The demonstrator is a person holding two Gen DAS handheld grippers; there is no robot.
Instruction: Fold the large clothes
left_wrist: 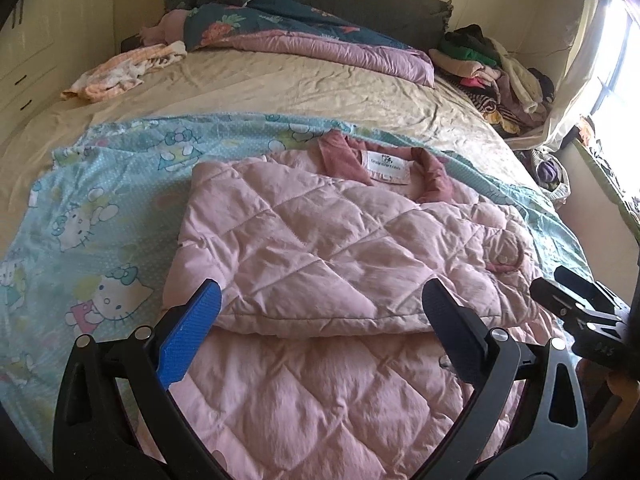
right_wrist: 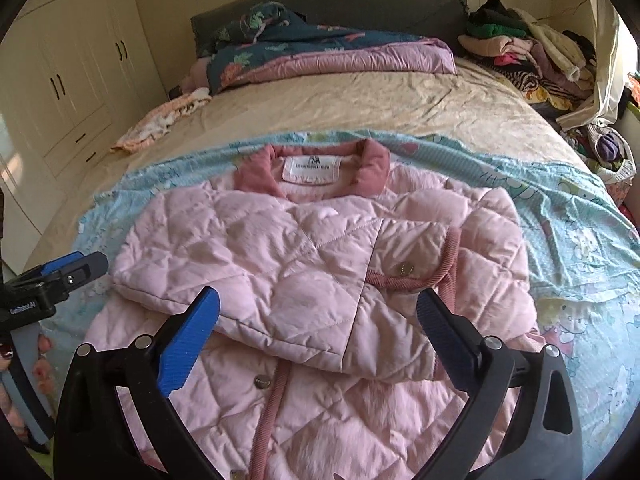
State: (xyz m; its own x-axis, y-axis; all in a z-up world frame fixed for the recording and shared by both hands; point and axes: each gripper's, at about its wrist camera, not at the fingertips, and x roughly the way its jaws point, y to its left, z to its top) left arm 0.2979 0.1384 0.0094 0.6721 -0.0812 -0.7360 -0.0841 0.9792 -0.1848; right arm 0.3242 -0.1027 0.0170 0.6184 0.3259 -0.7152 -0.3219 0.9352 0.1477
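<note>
A pink quilted jacket (left_wrist: 320,240) (right_wrist: 304,264) lies flat on a light blue cartoon-print sheet (left_wrist: 100,208) (right_wrist: 580,248) on the bed. Its darker pink collar (right_wrist: 372,168) and white label point to the headboard. Both sleeves are folded across the chest. My left gripper (left_wrist: 322,296) hovers open above the folded sleeve's lower edge, with nothing between its blue pads. My right gripper (right_wrist: 318,302) is also open over the jacket's middle and holds nothing. In each wrist view the other gripper shows at the frame's edge: the right gripper (left_wrist: 568,292) and the left gripper (right_wrist: 80,264).
At the head of the bed lie a dark floral quilt (left_wrist: 280,20) and a grey headboard (right_wrist: 360,0). A heap of mixed clothes (left_wrist: 500,76) (right_wrist: 532,52) fills the far right corner. A peach cloth (left_wrist: 120,72) lies far left, beside cream wardrobes (right_wrist: 80,80).
</note>
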